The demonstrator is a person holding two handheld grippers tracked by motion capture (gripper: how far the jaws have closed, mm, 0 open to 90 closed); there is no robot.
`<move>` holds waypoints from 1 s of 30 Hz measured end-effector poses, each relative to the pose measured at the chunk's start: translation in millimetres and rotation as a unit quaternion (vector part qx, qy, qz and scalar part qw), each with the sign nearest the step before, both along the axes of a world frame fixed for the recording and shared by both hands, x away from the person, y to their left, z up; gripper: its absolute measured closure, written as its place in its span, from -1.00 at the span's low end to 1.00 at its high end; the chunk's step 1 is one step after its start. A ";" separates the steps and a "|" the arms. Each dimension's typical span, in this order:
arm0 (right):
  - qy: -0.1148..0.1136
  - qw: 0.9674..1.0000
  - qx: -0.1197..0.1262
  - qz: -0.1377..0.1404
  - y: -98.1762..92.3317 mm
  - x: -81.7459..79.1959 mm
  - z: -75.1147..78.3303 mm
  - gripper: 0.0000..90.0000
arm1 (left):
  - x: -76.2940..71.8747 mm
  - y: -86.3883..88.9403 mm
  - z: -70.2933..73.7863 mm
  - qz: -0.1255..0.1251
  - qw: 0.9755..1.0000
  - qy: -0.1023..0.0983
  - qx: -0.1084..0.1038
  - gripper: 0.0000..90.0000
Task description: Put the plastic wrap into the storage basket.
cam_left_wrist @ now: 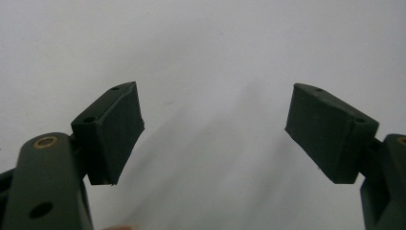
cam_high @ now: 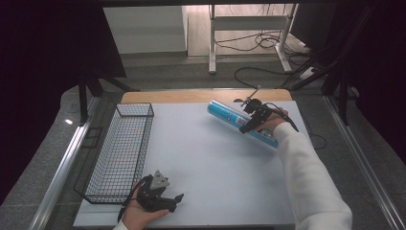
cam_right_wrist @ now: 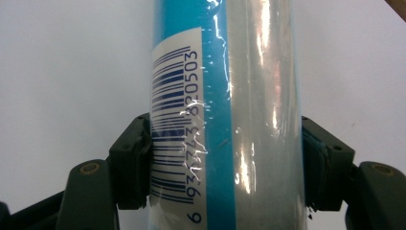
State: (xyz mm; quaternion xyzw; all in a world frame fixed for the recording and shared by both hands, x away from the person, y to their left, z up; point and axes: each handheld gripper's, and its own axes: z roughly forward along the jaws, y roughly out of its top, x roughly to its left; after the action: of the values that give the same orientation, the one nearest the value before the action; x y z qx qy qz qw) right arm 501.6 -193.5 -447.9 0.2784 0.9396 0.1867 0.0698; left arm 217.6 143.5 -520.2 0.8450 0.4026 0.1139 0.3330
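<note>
A blue cylindrical tube [cam_high: 229, 116] wrapped in clear film, with a barcode label, lies slanted at the far right of the white tabletop [cam_high: 210, 167]. My right gripper [cam_high: 252, 121] is shut on it near its middle. In the right gripper view both pads [cam_right_wrist: 136, 163] press the sides of the tube [cam_right_wrist: 225, 86], which stands upright between the jaws of the right gripper [cam_right_wrist: 225, 165]. My left gripper [cam_high: 176, 200] rests in the person's hand at the near left edge. It is open, and the left gripper [cam_left_wrist: 213, 132] has bare white surface between its pads [cam_left_wrist: 115, 134].
A black wire basket [cam_high: 135, 104] stands along the left side of the table, with nothing visible inside. A strip of wooden table edge [cam_high: 191, 96] runs along the far side. Beyond it are desk legs and cables on the floor.
</note>
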 end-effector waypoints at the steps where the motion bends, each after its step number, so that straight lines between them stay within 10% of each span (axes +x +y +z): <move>1: -0.001 1.000 0.006 -0.004 0.3 -3.6 2.2 -0.28 | 0.2 0.2 0.1 0.001 1.000 0.000 -0.001 -0.56; 15: 0.030 0.994 0.100 -0.041 5.8 -70.0 12.7 -0.28 | 0.5 0.4 1.8 0.006 1.000 0.004 -0.020 -0.56; 22: 0.041 0.985 0.161 -0.055 5.0 -109.5 14.6 -0.28 | 2.6 0.3 5.9 0.020 0.998 0.006 -0.053 -0.57; 30: 0.054 0.976 0.202 -0.056 4.8 -145.5 8.5 -0.28 | 8.7 3.0 16.0 0.025 0.988 0.035 -0.146 -0.62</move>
State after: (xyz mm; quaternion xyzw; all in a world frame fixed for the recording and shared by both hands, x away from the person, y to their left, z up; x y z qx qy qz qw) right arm 356.2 -188.6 -439.4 0.3483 0.8677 0.3535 -0.0282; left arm 226.4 146.4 -504.2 0.7805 0.4472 0.0324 0.4356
